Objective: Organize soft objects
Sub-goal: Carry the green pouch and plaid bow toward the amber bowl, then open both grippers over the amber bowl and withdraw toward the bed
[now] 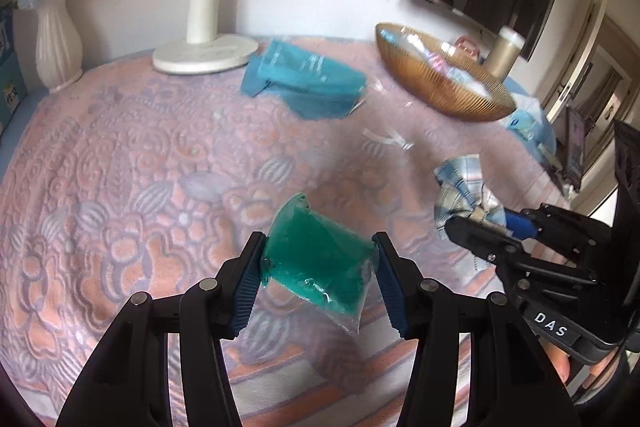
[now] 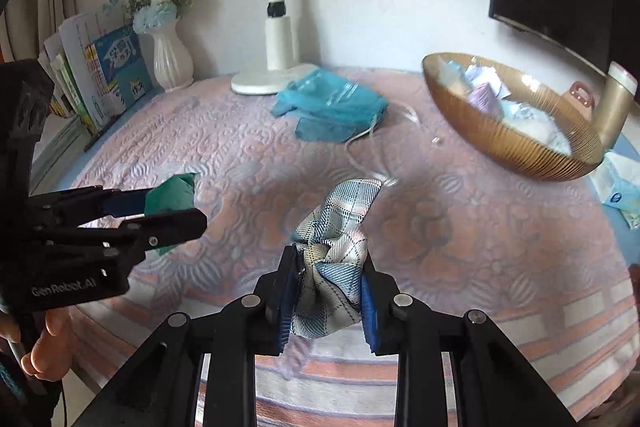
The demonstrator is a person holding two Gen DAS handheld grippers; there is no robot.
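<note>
My left gripper (image 1: 318, 267) is shut on a green cloth in a clear plastic bag (image 1: 316, 259) and holds it above the table. The same cloth (image 2: 172, 199) shows at the left of the right wrist view, in the left gripper (image 2: 176, 215). My right gripper (image 2: 326, 287) is shut on a crumpled blue-and-white plaid cloth (image 2: 336, 259), lifted off the table. That plaid cloth (image 1: 464, 195) and the right gripper (image 1: 484, 227) show at the right of the left wrist view. A teal cloth pouch (image 1: 308, 79) (image 2: 332, 107) lies at the back by the lamp.
A gold ribbed bowl (image 2: 520, 151) (image 1: 440, 87) with several soft items stands at the back right. A white lamp base (image 1: 206, 55), a white vase with flowers (image 2: 172, 63) and books (image 2: 104, 75) line the back. Clear plastic wrap (image 2: 384, 155) lies mid-table on the pink patterned cloth (image 1: 140, 167).
</note>
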